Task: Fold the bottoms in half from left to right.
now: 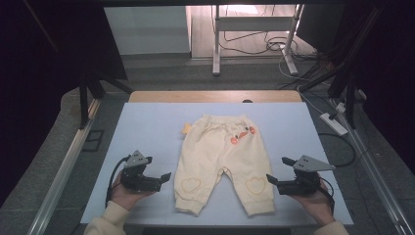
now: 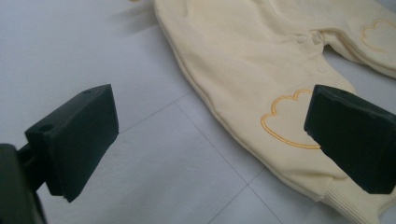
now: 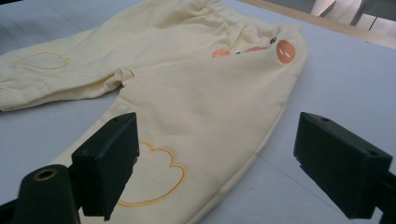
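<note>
1. the pale yellow baby trousers (image 1: pixel 222 161) lie flat in the middle of the table (image 1: pixel 147 127), waistband away from the person and both leg cuffs toward the near edge.
2. the left gripper (image 1: pixel 159 179) hovers just beside the left leg, its fingers (image 2: pixel 77 140) spread wide with nothing between them; in the left gripper view the leg's outer seam and ribbed cuff (image 2: pixel 359 205) sit near the far finger.
3. the right gripper (image 1: pixel 278 172) sits just beside the right leg, fingers (image 3: pixel 109 161) likewise held wide apart and empty, pointing inward at the cloth.
4. judged step: the approach before a first grasp, most likely to fold or lift the garment. neither gripper touches the fabric yet.
5. the next move seems to call for lowering each gripper so one finger slides under a leg's edge near the cuff, then closing on both layers at once; thin, limp cloth may slip or be caught by one layer only, so a low, flat approach matters.
6. markings: an outlined heart (image 1: pixel 190 184) is stitched on the left knee and another heart (image 1: pixel 256 185) on the right; an orange motif (image 1: pixel 241 134) sits below the waistband, and a small yellow tab (image 1: pixel 187 129) juts out at the left hip.
7. no brand, label or readable writing shows on the garment or the table.
</note>
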